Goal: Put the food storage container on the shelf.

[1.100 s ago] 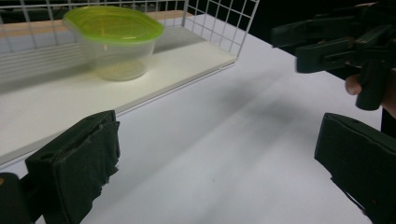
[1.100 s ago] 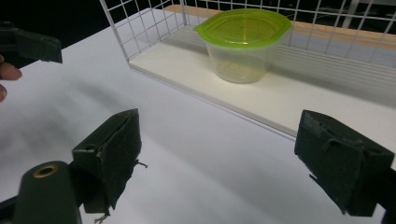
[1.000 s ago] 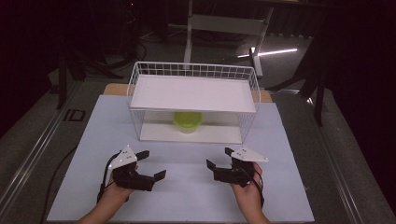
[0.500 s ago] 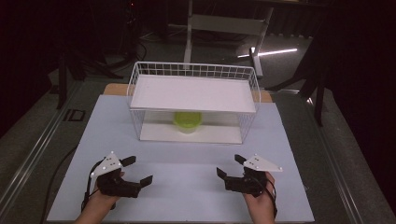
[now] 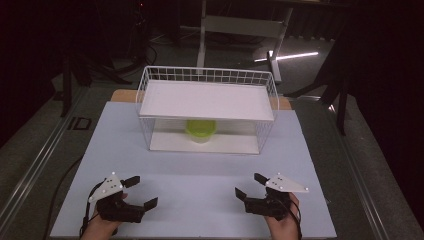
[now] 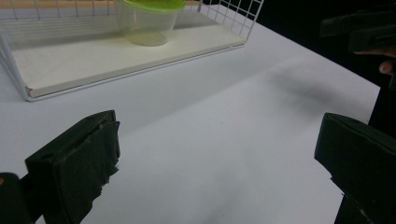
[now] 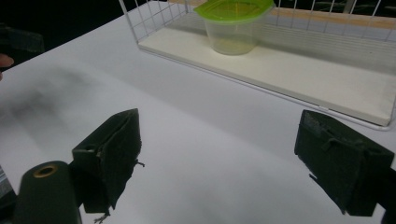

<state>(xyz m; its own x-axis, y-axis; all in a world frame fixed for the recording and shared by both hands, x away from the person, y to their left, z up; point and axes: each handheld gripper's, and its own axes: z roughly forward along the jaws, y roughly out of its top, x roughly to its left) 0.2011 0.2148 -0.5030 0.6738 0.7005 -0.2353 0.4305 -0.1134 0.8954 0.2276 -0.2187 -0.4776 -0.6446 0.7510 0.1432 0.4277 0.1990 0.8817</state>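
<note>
A white wire basket rack (image 5: 207, 107) stands on the white table (image 5: 200, 200), well beyond both tongs. On its lower shelf sits a clear plastic tub with a green lid (image 5: 201, 130). Left gripper (image 5: 136, 192) and right gripper (image 5: 250, 186) gape wide, empty, angled toward each other.

The letters "ID" stand in pale paint on the grey floor strip (image 5: 80, 123) left of the table.
</note>
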